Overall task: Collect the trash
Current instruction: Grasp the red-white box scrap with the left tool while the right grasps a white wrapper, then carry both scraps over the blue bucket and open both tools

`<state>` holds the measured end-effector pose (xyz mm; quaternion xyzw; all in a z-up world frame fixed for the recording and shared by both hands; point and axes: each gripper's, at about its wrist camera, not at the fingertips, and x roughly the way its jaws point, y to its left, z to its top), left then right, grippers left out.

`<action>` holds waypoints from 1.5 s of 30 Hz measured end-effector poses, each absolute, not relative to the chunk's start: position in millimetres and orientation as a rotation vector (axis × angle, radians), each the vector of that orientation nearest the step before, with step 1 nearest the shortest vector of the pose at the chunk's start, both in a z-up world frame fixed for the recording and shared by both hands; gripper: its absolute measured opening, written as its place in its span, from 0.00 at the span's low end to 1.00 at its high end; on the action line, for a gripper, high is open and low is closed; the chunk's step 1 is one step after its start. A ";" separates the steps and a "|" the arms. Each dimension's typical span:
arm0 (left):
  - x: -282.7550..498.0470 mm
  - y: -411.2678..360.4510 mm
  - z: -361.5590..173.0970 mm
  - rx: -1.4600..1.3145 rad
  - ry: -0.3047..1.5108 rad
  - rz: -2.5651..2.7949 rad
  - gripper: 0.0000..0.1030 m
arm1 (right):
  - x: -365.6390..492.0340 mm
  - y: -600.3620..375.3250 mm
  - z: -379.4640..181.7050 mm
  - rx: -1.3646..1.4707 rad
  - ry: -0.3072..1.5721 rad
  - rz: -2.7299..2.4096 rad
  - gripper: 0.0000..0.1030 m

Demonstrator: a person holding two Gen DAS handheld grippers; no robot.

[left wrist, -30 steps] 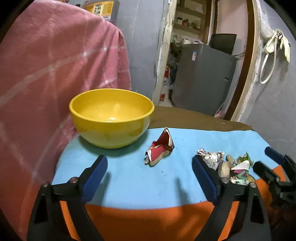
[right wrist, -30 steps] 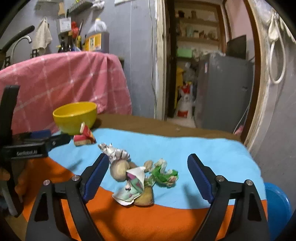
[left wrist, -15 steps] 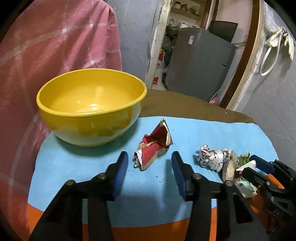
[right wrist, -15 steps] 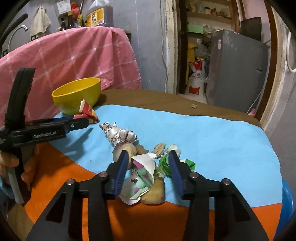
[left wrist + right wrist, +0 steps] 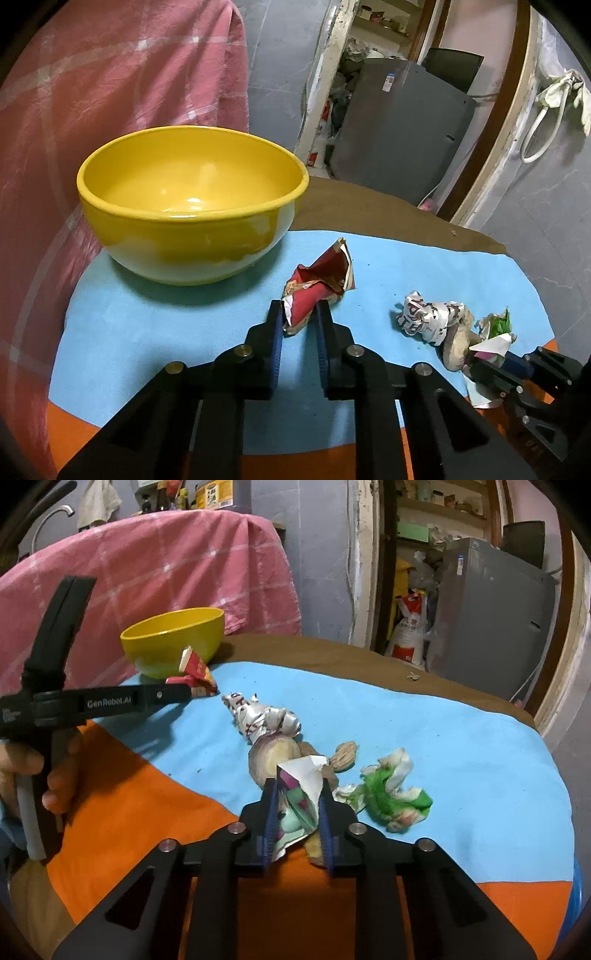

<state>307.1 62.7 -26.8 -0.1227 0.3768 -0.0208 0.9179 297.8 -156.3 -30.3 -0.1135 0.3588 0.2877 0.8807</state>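
A crumpled red wrapper (image 5: 325, 277) lies on the blue mat just right of an empty yellow bowl (image 5: 184, 247). My left gripper (image 5: 298, 314) is closing and its pads press the wrapper's near end. The right gripper (image 5: 297, 792) is closing too, pinching a folded white printed paper scrap (image 5: 304, 770) on top of the trash pile. That pile holds a silver crumpled wrapper (image 5: 262, 716), brown peels (image 5: 271, 755) and a green-and-white crumpled wrapper (image 5: 391, 797). The right wrist view shows the left gripper (image 5: 184, 693) from the side, at the red wrapper (image 5: 197, 670).
Blue and orange cloth (image 5: 461, 746) covers the brown table (image 5: 325, 650). A pink checked cloth (image 5: 166, 572) hangs behind the bowl (image 5: 173, 642). A grey fridge (image 5: 491, 613) stands past the far edge. A person's hand (image 5: 33, 775) holds the left gripper's handle.
Both grippers' jaws have gone from wide apart to narrow. The left one came forward around the red wrapper; the right one sank onto the white paper scrap and closed on it.
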 end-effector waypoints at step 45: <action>241.0 4.4 17.9 -0.120 0.496 -0.141 0.06 | 248.7 -212.1 29.7 -0.046 0.278 0.562 0.02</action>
